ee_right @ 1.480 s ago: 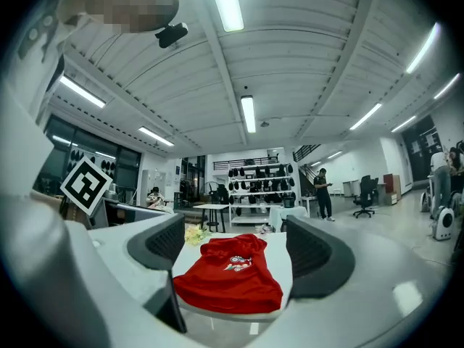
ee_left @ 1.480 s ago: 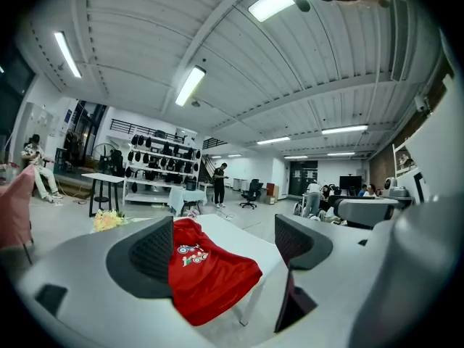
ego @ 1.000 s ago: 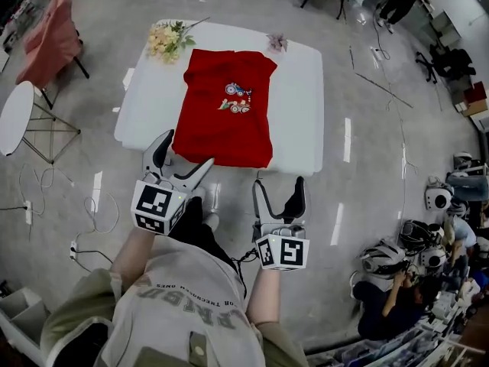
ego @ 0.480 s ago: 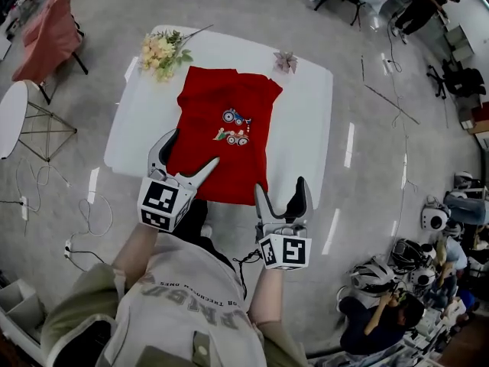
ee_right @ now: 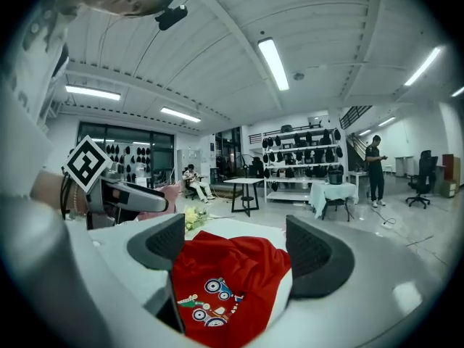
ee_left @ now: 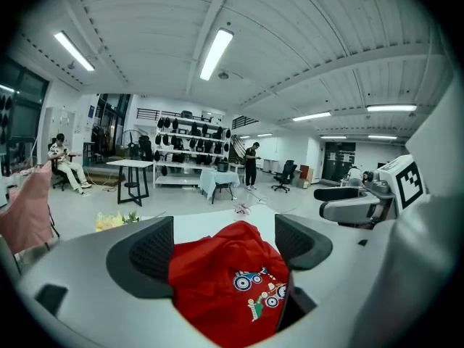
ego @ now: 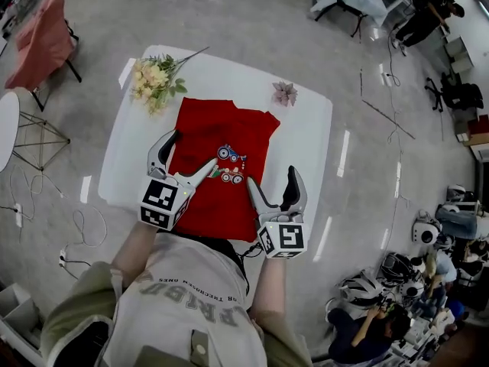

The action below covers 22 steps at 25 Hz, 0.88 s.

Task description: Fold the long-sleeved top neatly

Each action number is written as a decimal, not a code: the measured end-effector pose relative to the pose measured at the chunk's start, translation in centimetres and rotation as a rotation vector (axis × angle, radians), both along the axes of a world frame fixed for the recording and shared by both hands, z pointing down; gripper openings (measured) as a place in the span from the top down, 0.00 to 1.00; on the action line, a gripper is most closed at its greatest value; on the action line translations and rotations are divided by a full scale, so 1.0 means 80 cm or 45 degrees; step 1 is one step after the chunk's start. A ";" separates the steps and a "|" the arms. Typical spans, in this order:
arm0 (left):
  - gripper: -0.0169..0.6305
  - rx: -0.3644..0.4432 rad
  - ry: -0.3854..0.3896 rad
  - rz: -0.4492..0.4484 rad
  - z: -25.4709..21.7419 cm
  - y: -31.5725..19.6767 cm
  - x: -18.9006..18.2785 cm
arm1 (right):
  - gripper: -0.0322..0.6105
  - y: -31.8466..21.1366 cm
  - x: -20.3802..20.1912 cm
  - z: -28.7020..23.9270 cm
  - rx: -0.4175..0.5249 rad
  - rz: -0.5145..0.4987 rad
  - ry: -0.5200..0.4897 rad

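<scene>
Hovering above red top (ego: 221,128) on white table (ego: 302,140), left gripper (ego: 191,150) and right gripper (ego: 272,178) gape empty; risk: uneven grabs skewing fold.

The red long-sleeved top (ego: 218,132) lies spread front-up on the white bench (ego: 306,144), its outline roughly rectangular. The neck end points away from the person and the hem end reaches the near edge. A small cartoon print of wheeled vehicles (ego: 228,165) sits mid-chest, and the cloth is rumpled near the collar
</scene>
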<state>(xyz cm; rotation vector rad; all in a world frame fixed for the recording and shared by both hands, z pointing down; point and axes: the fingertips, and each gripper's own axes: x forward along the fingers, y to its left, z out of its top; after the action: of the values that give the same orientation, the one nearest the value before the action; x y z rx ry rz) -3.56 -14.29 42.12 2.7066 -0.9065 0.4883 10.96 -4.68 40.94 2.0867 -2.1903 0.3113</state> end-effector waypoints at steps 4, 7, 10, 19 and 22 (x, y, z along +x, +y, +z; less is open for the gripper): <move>0.33 -0.044 -0.021 -0.004 0.015 -0.007 0.002 | 0.28 -0.037 0.004 0.027 -0.090 -0.106 0.011; 0.33 -0.067 -0.042 -0.027 0.026 -0.007 -0.001 | 0.28 -0.065 0.006 0.053 -0.159 -0.198 0.013; 0.33 -0.086 -0.060 -0.064 0.035 0.001 -0.003 | 0.28 -0.087 0.005 0.087 -0.243 -0.304 0.026; 0.33 -0.135 -0.131 -0.220 0.062 0.040 0.000 | 0.34 -0.130 0.010 0.175 -0.464 -0.547 -0.022; 0.33 -0.152 -0.151 -0.261 0.073 0.050 0.005 | 0.51 -0.140 0.014 0.192 -0.511 -0.584 -0.006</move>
<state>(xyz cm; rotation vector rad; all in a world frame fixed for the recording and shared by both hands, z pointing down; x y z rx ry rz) -3.17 -10.31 47.94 2.4659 -1.1329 0.6427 12.05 -15.85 56.29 1.3412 -2.2891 0.6410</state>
